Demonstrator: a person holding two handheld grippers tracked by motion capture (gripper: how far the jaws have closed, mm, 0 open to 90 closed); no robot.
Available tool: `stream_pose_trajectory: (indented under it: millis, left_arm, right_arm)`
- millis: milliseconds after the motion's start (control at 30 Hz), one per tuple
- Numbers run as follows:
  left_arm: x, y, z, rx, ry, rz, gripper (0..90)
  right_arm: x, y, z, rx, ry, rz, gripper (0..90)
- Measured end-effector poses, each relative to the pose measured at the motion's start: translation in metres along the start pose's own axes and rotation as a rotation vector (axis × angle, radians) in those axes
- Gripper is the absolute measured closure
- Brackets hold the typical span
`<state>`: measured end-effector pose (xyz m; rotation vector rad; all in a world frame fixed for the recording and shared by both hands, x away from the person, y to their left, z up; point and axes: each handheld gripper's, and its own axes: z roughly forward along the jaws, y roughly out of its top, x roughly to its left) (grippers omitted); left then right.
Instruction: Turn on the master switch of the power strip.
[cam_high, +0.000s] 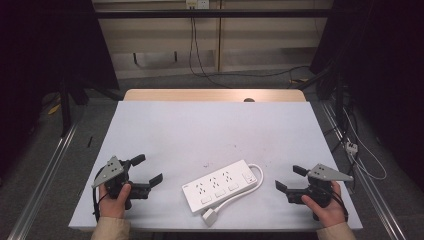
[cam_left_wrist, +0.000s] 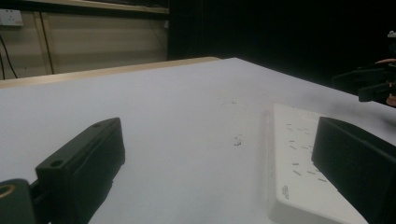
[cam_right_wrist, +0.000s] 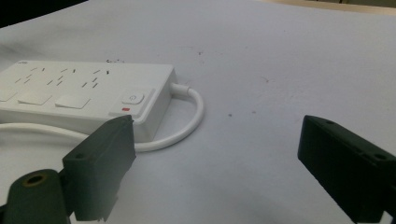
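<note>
White table (cam_high: 210, 125) surface, wide bare stretch across far half; wooden edge along back. Power strip (cam_high: 220, 184) lies flat near front edge, centre-right, between both grippers, touching neither. Small grey mark at its end, unreadable. Cord (cam_high: 235, 196) loops round to plug (cam_high: 210, 216) at front edge. Left gripper (cam_high: 148, 171) jaws spread apart, empty. Right gripper (cam_high: 288, 178) jaws likewise spread, empty.
</note>
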<state>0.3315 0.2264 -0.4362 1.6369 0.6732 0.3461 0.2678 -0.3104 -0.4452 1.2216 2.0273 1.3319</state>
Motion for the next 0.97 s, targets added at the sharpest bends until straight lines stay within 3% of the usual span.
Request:
stream_pose_trajectory:
  millis: [967]
  left_arm:
    - [0.0008,-0.0005,0.0007,0.005,0.001,-0.001,2.4]
  right_arm:
    - [-0.0032,-0.0011,-0.003,-0.004,-0.003,0.014,11.4]
